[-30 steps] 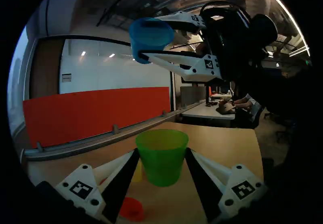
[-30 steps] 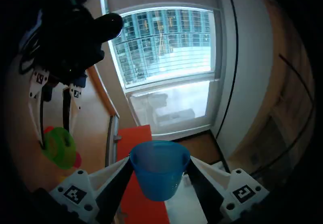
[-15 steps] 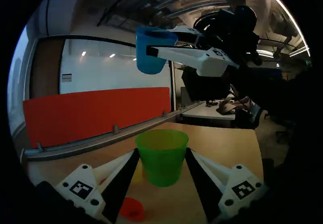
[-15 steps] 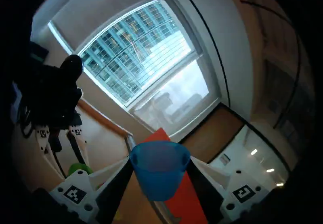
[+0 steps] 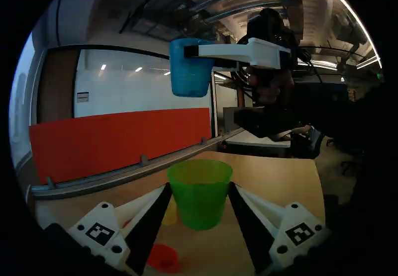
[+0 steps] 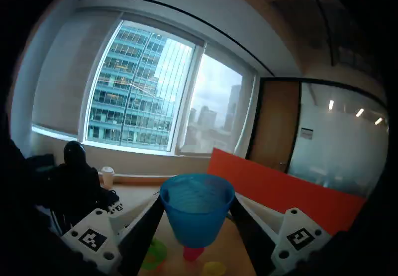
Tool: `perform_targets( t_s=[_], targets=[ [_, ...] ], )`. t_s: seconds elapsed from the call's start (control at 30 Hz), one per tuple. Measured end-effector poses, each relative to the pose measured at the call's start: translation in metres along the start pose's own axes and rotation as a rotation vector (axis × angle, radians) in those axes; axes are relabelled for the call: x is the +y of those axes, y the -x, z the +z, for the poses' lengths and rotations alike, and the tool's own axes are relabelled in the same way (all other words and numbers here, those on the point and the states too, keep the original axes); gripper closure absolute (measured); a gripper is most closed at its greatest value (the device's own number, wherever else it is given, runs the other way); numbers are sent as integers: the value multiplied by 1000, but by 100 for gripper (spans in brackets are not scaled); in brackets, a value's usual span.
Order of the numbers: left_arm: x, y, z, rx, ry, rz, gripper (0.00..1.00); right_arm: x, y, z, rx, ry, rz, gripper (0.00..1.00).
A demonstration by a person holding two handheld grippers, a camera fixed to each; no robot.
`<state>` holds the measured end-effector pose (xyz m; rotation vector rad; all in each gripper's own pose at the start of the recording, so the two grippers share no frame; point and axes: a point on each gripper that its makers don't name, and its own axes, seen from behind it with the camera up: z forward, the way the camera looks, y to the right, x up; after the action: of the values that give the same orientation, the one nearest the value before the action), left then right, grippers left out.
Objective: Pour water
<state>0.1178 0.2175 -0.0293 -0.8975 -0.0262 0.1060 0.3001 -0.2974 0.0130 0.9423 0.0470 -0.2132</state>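
left gripper [image 5: 199, 189]: pinched the green cup [image 5: 199, 209] on both sides, down by the table [image 5: 283, 174].
right gripper [image 6: 197, 201]: pinched the blue cup [image 6: 196, 224], upright (high above the green one).

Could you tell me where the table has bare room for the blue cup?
In the left gripper view, bare tabletop right of and behind the green cup, to the far edge, suits the blue cup. Crowded left: the yellow cup and red cup.
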Motion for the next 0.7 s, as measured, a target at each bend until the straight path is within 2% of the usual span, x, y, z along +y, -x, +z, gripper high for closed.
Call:
perform_targets(
  t_s=[0.07, 0.17, 0.47, 0.7],
  targets=[
    [0, 0, -1, 0, -1, 1, 18, -1, 0, -1, 0, -7, 45, 11],
    [-1, -1, -1, 0, -2, 1, 18, -1, 2, -2, -4, -10, 76, 11],
    [-3, -1, -1, 0, -7, -2, 18, 0, 9, -6, -21, -2, 76, 11],
    [-5, 3, -2, -11, -12, 1, 18, 4, 22, -15, -35, 12, 109, 11]
  ],
)
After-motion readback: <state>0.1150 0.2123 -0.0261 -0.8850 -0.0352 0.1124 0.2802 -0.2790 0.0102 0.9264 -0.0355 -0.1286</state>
